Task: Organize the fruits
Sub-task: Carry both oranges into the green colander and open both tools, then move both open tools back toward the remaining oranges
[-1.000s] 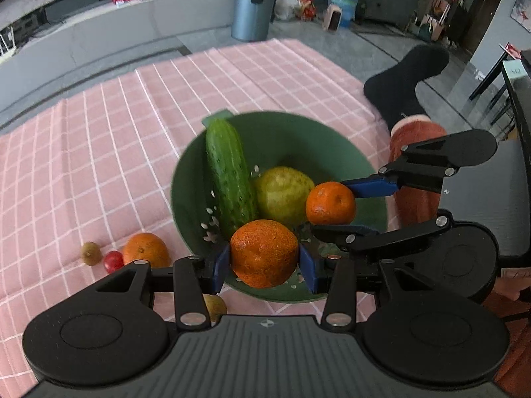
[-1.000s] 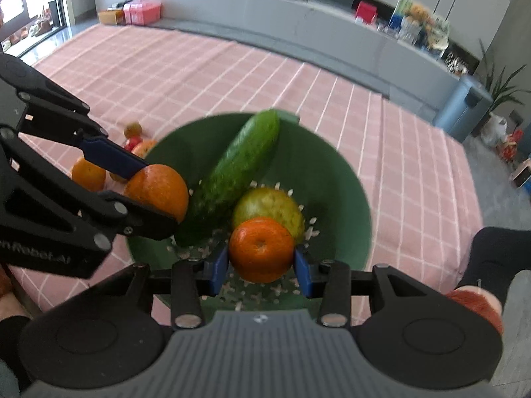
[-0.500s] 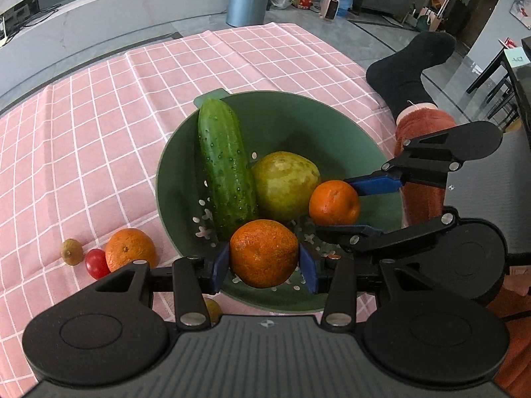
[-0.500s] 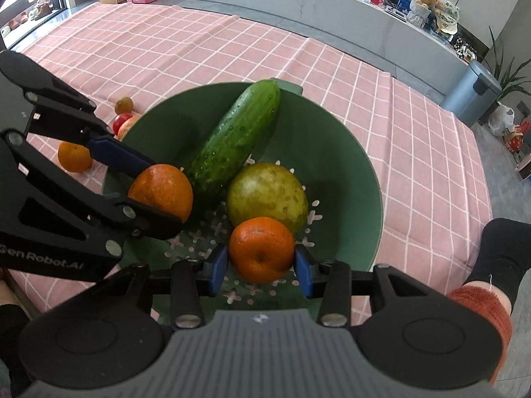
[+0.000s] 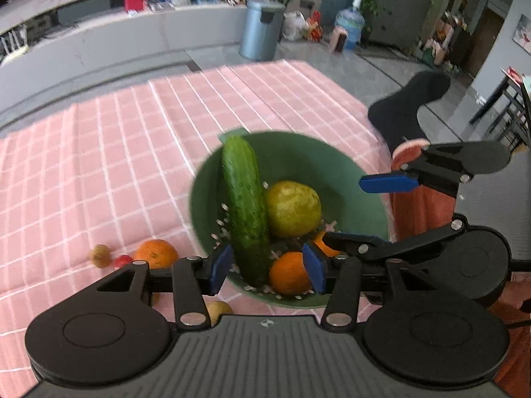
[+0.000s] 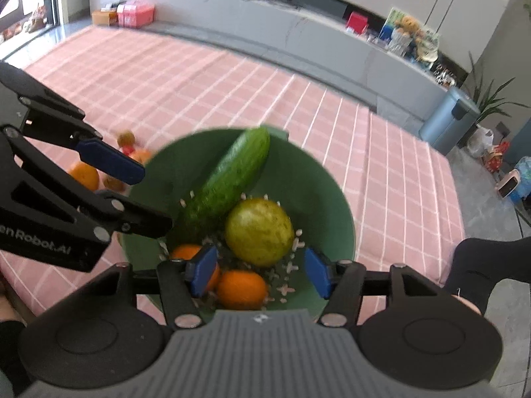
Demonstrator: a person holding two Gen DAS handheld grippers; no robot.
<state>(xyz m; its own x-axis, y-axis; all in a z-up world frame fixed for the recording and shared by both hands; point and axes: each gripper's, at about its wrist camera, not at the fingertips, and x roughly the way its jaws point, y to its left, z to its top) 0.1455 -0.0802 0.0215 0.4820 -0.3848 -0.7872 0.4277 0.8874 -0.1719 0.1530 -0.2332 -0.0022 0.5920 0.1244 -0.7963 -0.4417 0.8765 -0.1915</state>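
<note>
A green colander bowl on the pink checked cloth holds a cucumber, a green pear and two oranges; the second orange is partly hidden by a finger. My left gripper is open and empty above the bowl's near rim. My right gripper is open and empty above the bowl, and shows in the left wrist view.
Left of the bowl on the cloth lie an orange, a small red fruit, a brown kiwi-like fruit and a yellowish fruit near my left gripper. A person's leg in a black sock is at the right.
Both grippers have opened and let go of their oranges, which now lie in the bowl. Both grippers have lifted and tilted back a little.
</note>
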